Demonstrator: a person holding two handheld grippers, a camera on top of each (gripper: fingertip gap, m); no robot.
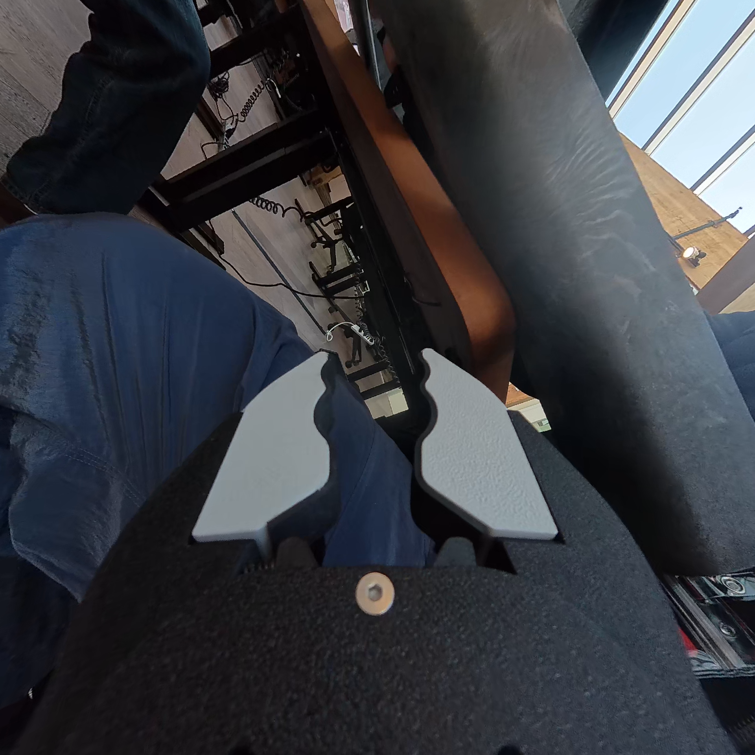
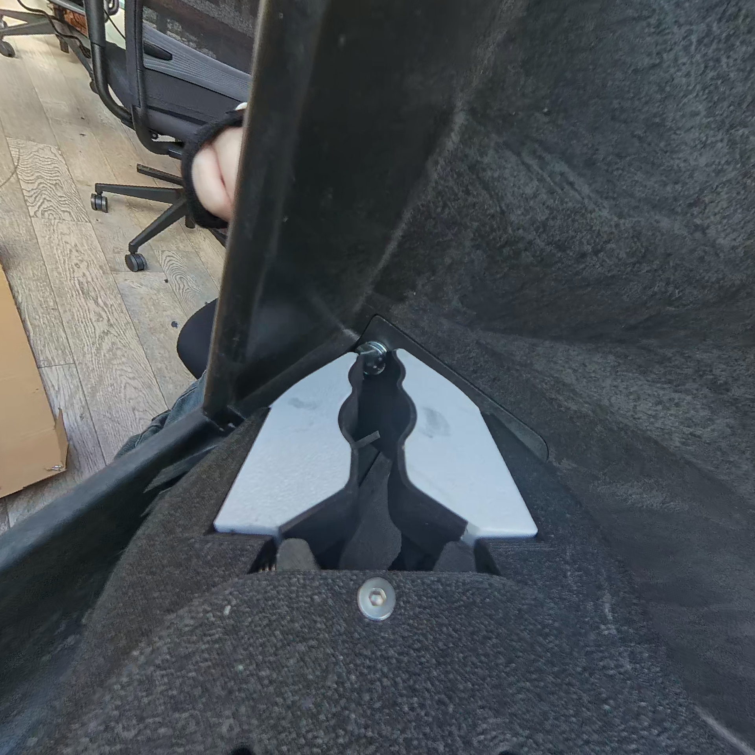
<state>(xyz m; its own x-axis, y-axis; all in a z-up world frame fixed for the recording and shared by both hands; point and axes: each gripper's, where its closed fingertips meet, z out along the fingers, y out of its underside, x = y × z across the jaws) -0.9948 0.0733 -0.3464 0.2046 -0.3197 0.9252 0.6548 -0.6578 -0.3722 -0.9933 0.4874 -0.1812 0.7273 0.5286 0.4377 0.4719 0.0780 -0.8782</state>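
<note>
In the right wrist view my right gripper (image 2: 374, 359) has its fingertips closed on the head of a dark bolt (image 2: 371, 363) with a washer. The bolt sits in a black metal corner bracket (image 2: 449, 384) against a black felt-covered panel (image 2: 592, 245). A black metal plate (image 2: 327, 163) rises from the bracket. A person's hand (image 2: 216, 175) in a black sleeve shows behind the plate's left edge. In the left wrist view my left gripper (image 1: 376, 355) is open and empty. It hangs beside a leg in blue trousers (image 1: 122, 347), near the black felt panel (image 1: 572, 245).
A brown wooden edge (image 1: 408, 184) runs beside the felt panel, with black desk frames and coiled cables (image 1: 261, 98) beyond. Another leg in dark jeans (image 1: 114, 102) stands at the upper left. An office chair (image 2: 163, 81) and a cardboard sheet (image 2: 20, 388) are on the wood floor. My right fingertips sit around 45 cm from my left ones.
</note>
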